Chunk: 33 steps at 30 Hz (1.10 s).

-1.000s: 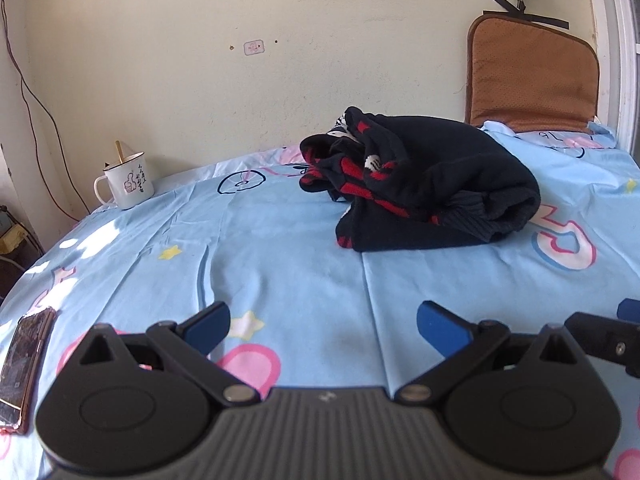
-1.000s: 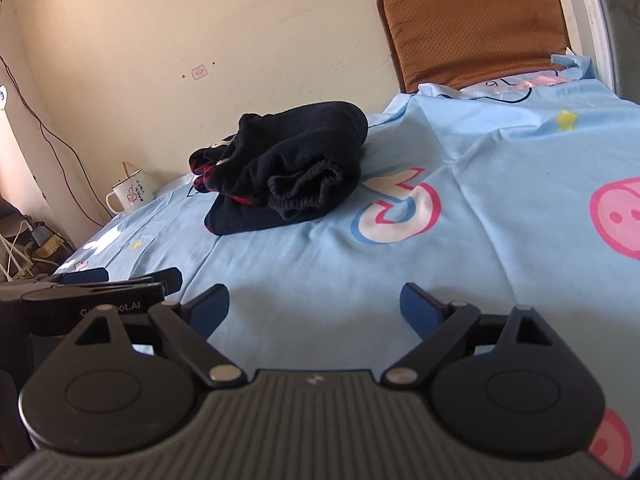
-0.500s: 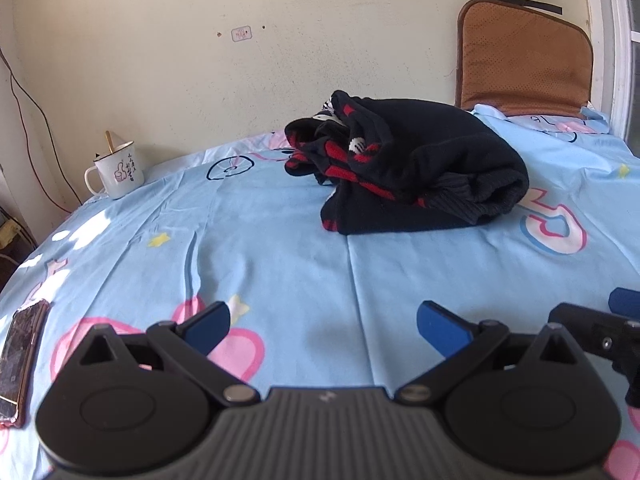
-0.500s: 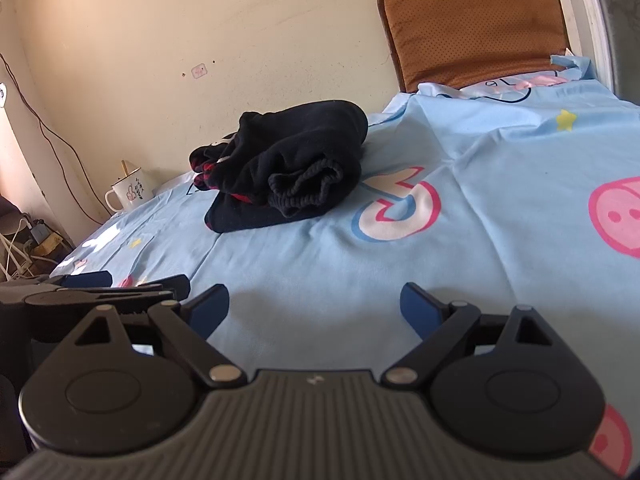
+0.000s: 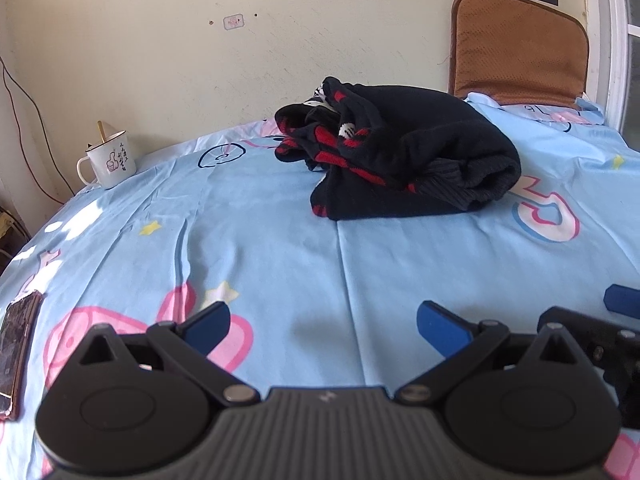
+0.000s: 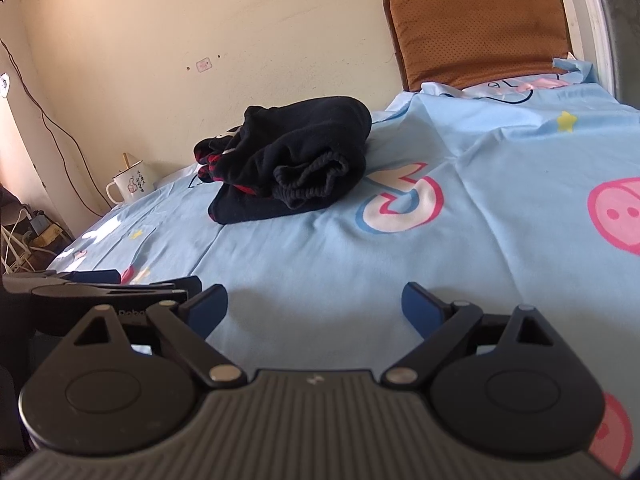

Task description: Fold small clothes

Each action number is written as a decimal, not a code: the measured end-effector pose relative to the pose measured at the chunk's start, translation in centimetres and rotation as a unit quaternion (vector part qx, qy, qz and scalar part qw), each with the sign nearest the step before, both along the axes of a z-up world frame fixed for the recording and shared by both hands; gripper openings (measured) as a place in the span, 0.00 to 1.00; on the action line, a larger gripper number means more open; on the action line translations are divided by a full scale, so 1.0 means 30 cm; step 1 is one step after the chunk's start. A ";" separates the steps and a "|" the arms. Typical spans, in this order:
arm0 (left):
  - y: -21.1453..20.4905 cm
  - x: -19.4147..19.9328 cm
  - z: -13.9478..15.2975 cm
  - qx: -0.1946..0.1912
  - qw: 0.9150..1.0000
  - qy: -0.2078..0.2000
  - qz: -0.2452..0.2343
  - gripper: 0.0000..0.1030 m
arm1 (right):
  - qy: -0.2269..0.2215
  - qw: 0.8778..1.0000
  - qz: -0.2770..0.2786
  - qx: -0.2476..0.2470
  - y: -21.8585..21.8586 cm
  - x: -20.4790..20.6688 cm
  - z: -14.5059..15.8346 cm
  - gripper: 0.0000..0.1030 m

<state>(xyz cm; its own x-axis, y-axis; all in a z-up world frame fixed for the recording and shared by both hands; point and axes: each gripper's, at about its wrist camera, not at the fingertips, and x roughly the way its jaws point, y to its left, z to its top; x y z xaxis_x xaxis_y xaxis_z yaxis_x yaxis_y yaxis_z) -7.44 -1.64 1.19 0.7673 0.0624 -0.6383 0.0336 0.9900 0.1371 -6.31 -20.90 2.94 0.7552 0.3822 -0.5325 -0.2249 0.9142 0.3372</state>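
A small black knit garment with red and white pattern (image 5: 404, 156) lies bundled and folded over on the light blue bed sheet (image 5: 260, 248), towards the far middle. The right wrist view shows the same garment (image 6: 296, 164) with its ribbed cuff facing me. My left gripper (image 5: 322, 322) hovers open over bare sheet, well short of the garment, nothing between its blue pads. My right gripper (image 6: 314, 306) is also open and empty, near the front of the bed, beside the left one. Part of the left gripper (image 6: 100, 286) shows at the lower left of the right wrist view.
A white mug (image 5: 108, 160) with a stick in it stands at the bed's far left edge by the wall. A phone (image 5: 16, 344) lies at the near left edge. A brown cushion (image 5: 520, 52) leans on the wall at the far right. Cables hang down the left wall.
The left gripper has drawn back and risen a little, so the garment sits slightly farther away in its view. The right gripper has barely moved. Both stay open.
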 end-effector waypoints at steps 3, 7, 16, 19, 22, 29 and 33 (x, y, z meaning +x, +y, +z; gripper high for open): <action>0.000 -0.003 0.001 0.000 1.000 0.001 -0.001 1.00 | 0.000 1.000 0.000 -0.001 0.002 -0.004 0.000 0.93; 0.001 -0.006 -0.002 -0.005 1.000 0.008 -0.003 1.00 | 0.000 1.000 0.001 -0.003 0.007 -0.013 0.000 0.93; 0.010 -0.019 -0.005 -0.020 1.000 0.015 0.002 1.00 | 0.002 1.000 0.007 -0.008 0.017 -0.041 0.001 0.93; 0.011 -0.017 -0.010 -0.023 0.999 0.023 0.002 1.00 | 0.002 1.000 0.007 -0.008 0.016 -0.044 0.001 0.93; 0.010 -0.015 -0.025 -0.025 0.999 0.036 0.003 1.00 | 0.000 1.000 0.005 -0.008 0.015 -0.048 0.001 0.93; 0.021 -0.019 -0.034 -0.041 0.998 0.044 0.006 1.00 | -0.004 1.000 0.000 -0.007 0.020 -0.054 -0.002 0.93; 0.041 -0.014 -0.037 -0.061 0.997 0.051 0.006 1.00 | -0.008 1.000 -0.001 -0.004 0.021 -0.057 -0.006 0.95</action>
<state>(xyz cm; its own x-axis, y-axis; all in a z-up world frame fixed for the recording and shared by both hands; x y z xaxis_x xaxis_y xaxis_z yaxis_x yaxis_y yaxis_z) -7.86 -0.42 0.09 0.6981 -0.0115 -0.7160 0.0290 0.9995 0.0123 -8.03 -20.27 2.77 0.7643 0.3762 -0.5237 -0.2283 0.9174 0.3258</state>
